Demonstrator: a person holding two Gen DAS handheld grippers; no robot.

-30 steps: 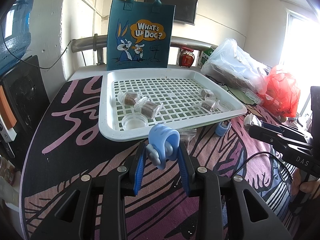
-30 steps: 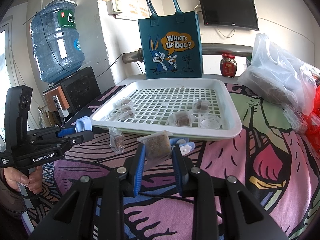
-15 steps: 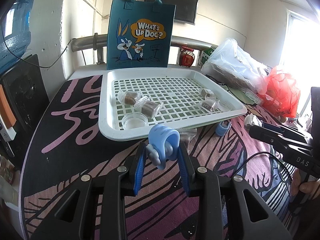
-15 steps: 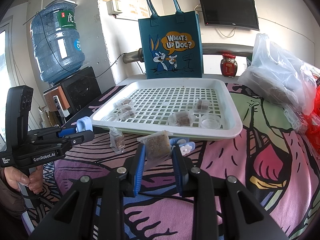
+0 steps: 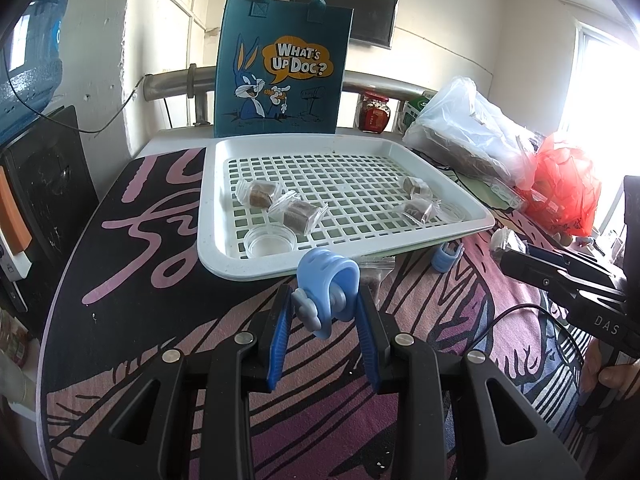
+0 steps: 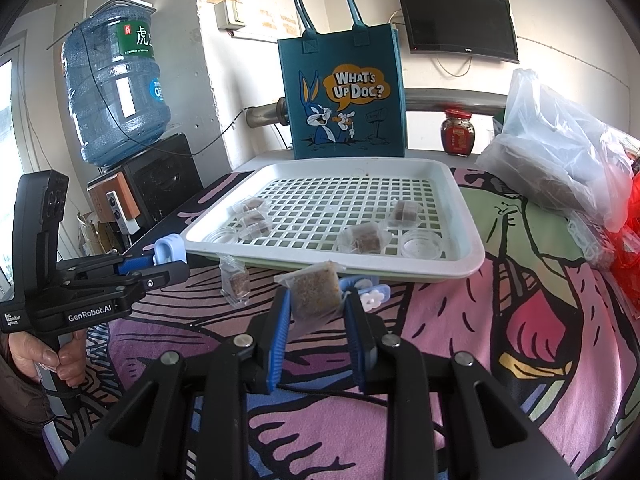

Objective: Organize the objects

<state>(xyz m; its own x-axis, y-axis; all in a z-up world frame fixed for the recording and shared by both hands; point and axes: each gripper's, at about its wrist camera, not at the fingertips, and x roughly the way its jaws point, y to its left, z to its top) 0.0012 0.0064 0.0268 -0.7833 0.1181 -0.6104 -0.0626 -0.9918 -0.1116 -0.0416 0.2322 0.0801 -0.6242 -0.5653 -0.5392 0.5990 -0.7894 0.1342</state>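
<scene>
My left gripper (image 5: 322, 308) is shut on a light blue plastic clip (image 5: 326, 286) and holds it above the patterned tablecloth, just in front of the white slotted tray (image 5: 216, 256). My right gripper (image 6: 316, 304) is shut on a clear packet of brown granules (image 6: 314, 294), also in front of the tray (image 6: 468, 264). The tray holds several wrapped brown cubes (image 5: 298, 214) and two clear round lids (image 5: 268, 242). On the cloth lie another blue clip (image 6: 370, 294) and a small packet (image 6: 236, 282). The left gripper with its clip also shows in the right wrist view (image 6: 170, 256).
A teal Bugs Bunny tote bag (image 5: 280, 72) stands behind the tray. A red-lidded jar (image 6: 458, 132), a clear plastic bag (image 6: 560, 152) and a red bag (image 5: 560, 184) sit at the right. A water bottle (image 6: 114, 84) on a black dispenser stands left of the table.
</scene>
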